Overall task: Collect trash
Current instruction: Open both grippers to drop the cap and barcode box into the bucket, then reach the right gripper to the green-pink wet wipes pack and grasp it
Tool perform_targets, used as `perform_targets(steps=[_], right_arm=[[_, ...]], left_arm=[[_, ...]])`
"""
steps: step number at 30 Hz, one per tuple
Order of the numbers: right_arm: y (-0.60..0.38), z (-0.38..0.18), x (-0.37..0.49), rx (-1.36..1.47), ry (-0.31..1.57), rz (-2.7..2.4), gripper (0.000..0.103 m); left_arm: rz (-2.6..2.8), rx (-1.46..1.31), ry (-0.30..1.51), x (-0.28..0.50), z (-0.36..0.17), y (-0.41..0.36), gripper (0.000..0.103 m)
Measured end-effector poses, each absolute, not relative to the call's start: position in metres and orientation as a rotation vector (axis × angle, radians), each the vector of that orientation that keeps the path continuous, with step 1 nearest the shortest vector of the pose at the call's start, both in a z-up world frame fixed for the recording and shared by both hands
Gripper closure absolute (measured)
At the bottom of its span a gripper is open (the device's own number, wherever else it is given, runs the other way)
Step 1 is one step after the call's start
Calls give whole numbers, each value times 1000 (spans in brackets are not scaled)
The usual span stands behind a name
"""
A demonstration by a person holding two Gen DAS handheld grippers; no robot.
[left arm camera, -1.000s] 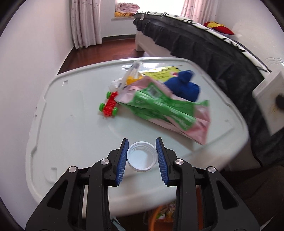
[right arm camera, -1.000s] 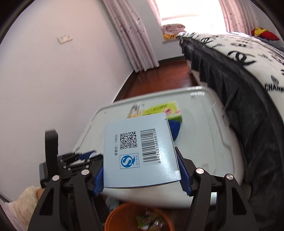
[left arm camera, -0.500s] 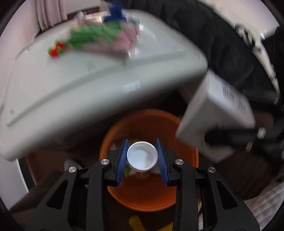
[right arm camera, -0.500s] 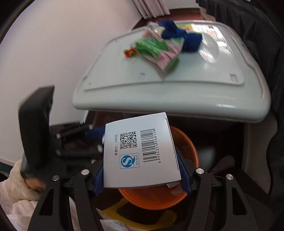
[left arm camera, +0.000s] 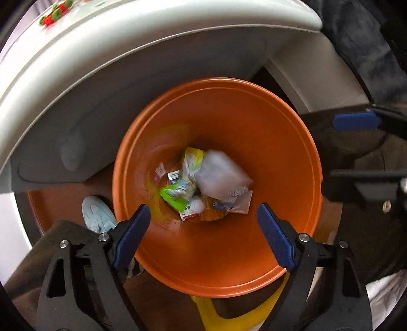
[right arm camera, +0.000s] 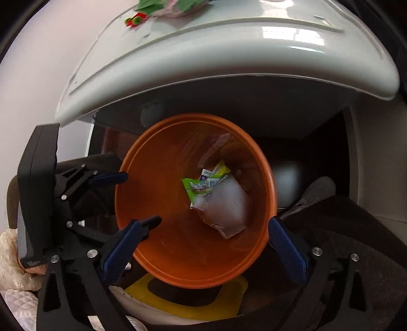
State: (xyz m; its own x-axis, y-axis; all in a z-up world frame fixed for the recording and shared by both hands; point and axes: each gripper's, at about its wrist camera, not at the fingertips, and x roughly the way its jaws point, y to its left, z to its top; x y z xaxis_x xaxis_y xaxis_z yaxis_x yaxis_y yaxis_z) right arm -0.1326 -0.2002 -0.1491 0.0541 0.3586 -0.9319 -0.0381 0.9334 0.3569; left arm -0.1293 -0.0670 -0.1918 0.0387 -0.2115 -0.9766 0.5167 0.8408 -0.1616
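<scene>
Looking straight down here: the white worktop [right arm camera: 229, 63] overhangs the far side of the orange bin [left arm camera: 254, 122], so both tongs sit over its open near half. Left tongs [left arm camera: 203, 239] and right tongs [right arm camera: 203, 244] are spread wide, gripping nothing. Trash is at the bin's bottom: a pale box [left arm camera: 221, 175], a green wrapper [left arm camera: 178, 193], a white cap [left arm camera: 197, 205]. More wrappers [right arm camera: 175, 7] and a toy car [right arm camera: 136, 19] sit on the worktop, probably next.

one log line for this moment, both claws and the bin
left claw: open, empty | right claw: open, empty | both above orange bin | white box, bottle cap inside
</scene>
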Motion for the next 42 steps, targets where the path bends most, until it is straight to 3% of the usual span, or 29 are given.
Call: perform_targets(steps=[22,34,42], right_arm=[[-202,-76,-117,227,1219,373,5],[-149,-12,-17,-52,1051,533,5],[-122,-20,55,-149,1058,565,5]], left_arm=[[-524,175,1237,-115,-132,-36,19],[-433,59,1145,-97,-93,18,19],[-417,-20,1143,-88,-94,38,19]])
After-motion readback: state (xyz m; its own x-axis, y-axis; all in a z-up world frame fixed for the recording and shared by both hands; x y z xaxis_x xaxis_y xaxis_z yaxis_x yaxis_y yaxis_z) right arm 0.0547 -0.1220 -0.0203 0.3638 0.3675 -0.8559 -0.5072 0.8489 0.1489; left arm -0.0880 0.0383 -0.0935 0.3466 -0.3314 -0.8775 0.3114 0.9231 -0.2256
